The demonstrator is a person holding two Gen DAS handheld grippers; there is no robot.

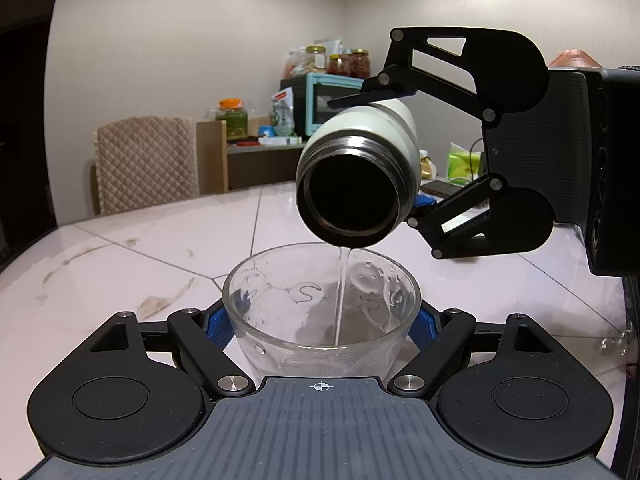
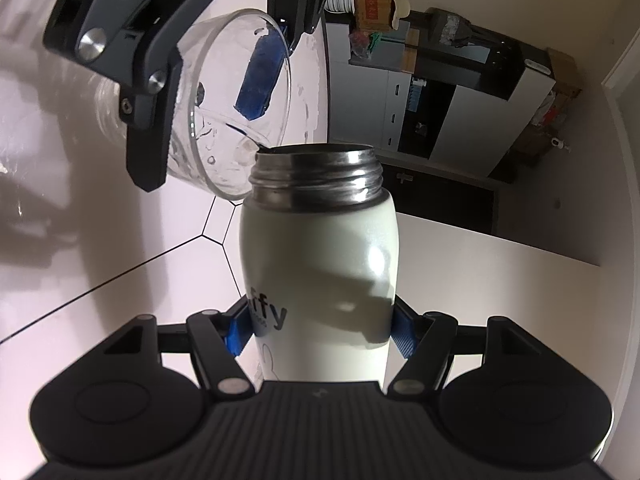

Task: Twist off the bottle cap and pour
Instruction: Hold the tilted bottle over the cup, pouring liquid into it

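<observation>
Right claw (image 2: 320, 330) clamping tilted bottle (image 2: 316, 280) (uncapped), above glass (image 1: 320, 304) in left claw (image 1: 320, 326).

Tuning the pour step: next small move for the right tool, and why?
Probably hold the tilt steady. The right tool has the capless bottle tipped over the glass in the left tool; a thin stream lands inside, water level low.

Pale walls (image 1: 200, 40) meet in a corner behind a quilt-draped chair (image 1: 146, 162). A side shelf (image 1: 256, 160) carries jars (image 1: 352, 62) and a teal toaster oven (image 1: 328, 100). White tiles with dark seams cover the tabletop (image 1: 140, 264).
</observation>
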